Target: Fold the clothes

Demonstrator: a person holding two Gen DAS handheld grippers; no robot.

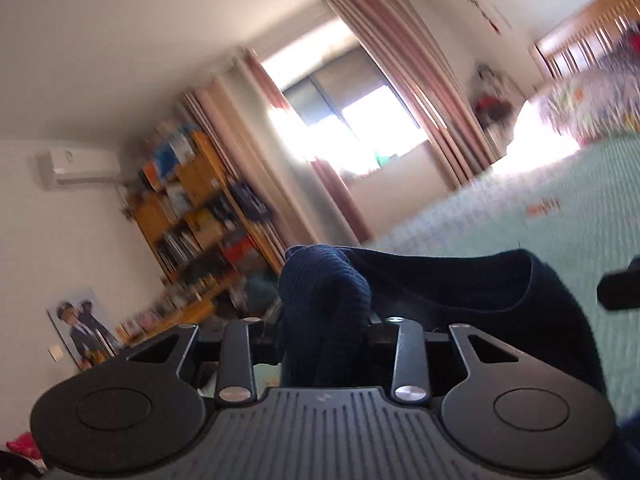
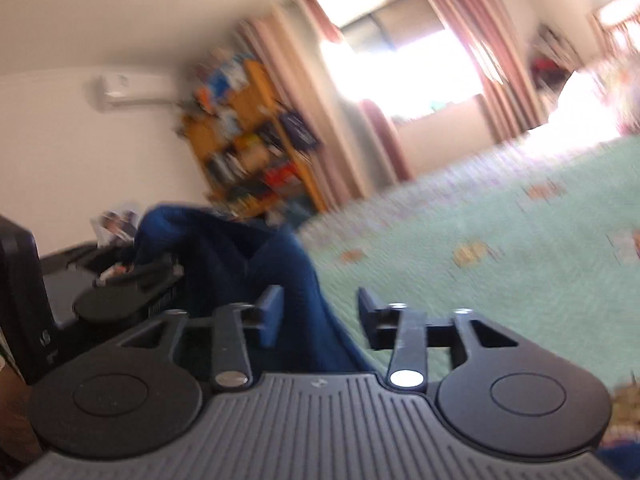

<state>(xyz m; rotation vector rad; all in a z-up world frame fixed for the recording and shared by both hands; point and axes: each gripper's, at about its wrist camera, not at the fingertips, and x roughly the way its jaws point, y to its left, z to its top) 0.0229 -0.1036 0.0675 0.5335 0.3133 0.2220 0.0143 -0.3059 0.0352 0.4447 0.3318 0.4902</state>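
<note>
We held a two-finger gripper in each hand over a bed (image 1: 520, 216) spread with a pale green quilted cover. A dark blue knitted garment (image 1: 460, 284) was lifted between the two.

On the left gripper (image 1: 326, 320), the knit was bunched in a thick wad in the gap between the fingers and rose above them. From there it swept away to the right in a long, dark fold that hung clear of the cover. The cloth buried the tips of those fingers, so we could not tell whether they were clamped on it or only stood around it.

The right gripper (image 2: 320, 312) had its fingers (image 2: 370, 312) plainly apart. A strip of the blue garment ran up through the gap on the side of the left finger, while the right finger stood free against the green cover. From the right wrist camera, the rest of the garment climbed to the left, towards the other gripper, which was partly in view at that edge.

Behind the bed, a wooden bookshelf (image 1: 192, 208) crammed with books and boxes stood in the corner beside pink curtains (image 1: 420, 92). These framed a bright window (image 1: 352, 108). An air conditioner (image 1: 80, 166) hung on the white wall. Both views were tilted and blurred.
</note>
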